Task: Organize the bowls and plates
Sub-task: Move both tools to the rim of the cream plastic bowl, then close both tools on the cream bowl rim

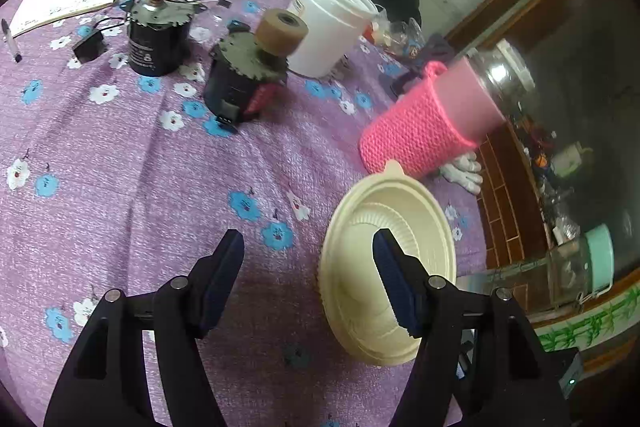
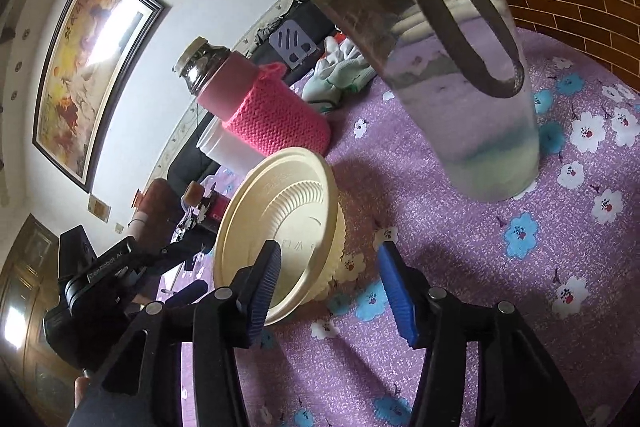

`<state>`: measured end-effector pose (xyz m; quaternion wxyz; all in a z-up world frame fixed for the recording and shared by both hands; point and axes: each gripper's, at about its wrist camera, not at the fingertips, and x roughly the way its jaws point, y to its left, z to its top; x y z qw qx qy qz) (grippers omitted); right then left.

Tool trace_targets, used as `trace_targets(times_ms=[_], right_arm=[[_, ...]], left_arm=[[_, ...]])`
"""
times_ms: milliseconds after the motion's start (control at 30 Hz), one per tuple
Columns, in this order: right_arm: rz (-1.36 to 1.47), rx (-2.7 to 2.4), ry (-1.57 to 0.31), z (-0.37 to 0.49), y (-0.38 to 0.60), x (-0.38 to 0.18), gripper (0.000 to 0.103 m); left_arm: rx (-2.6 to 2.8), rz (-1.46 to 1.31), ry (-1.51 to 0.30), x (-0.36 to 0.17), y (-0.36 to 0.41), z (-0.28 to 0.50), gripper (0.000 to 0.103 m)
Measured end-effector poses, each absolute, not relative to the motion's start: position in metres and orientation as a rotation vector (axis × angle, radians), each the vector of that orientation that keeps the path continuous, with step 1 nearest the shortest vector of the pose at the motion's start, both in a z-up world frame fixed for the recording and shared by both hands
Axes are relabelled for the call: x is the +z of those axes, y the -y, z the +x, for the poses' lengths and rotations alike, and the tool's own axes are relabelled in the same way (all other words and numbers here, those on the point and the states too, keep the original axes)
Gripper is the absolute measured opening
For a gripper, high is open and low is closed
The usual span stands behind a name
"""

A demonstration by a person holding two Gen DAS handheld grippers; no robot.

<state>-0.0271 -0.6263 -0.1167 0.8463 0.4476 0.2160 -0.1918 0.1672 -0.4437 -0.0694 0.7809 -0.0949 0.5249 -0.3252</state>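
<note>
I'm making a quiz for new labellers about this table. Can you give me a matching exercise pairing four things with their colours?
Things:
1. disposable bowl
2. knitted bottle sleeve
3. plastic tub
4. tablecloth

Colours:
A. white
B. purple with blue and white flowers
C. cream
D. pink

Pairs: 1-C, 2-D, 3-A, 4-B
</note>
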Motion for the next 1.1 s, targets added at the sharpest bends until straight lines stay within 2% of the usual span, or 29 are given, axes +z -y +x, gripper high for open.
trace_targets(times_ms=[333, 767, 867, 933, 967, 1033, 1100], right_arm=[[1.033, -0.450, -0.469, -0.010, 0.634, -0.123, 0.055], [1.008, -0.460, -0.493, 0.001, 0.632, -0.128, 0.055], [0.994, -0.464, -0.503, 0.004, 0.632, -0.129, 0.049], [0.983, -0.461, -0.517, 0.006, 0.631, -0.130, 0.038], [0.981, -0.462, -0.521, 0.007, 0.631, -0.131, 0.037], [0.989, -0.462, -0.527, 0.008, 0.632, -0.133, 0.035], [1.004, -0.453, -0.523, 0.008, 0.633, -0.135, 0.034]], left_arm=[[-0.686, -0.135, -1.149, -0.085, 0.461, 0.162, 0.066], [-0.670, -0.095, -1.137, -0.087, 0.467, 0.160, 0.065], [-0.670, -0.089, -1.138, -0.088, 0.466, 0.160, 0.056], [-0.672, -0.086, -1.147, -0.089, 0.466, 0.160, 0.049], [-0.670, -0.080, -1.151, -0.090, 0.466, 0.160, 0.041], [-0.671, -0.075, -1.158, -0.092, 0.467, 0.160, 0.037], [-0.682, -0.078, -1.159, -0.092, 0.467, 0.159, 0.027]])
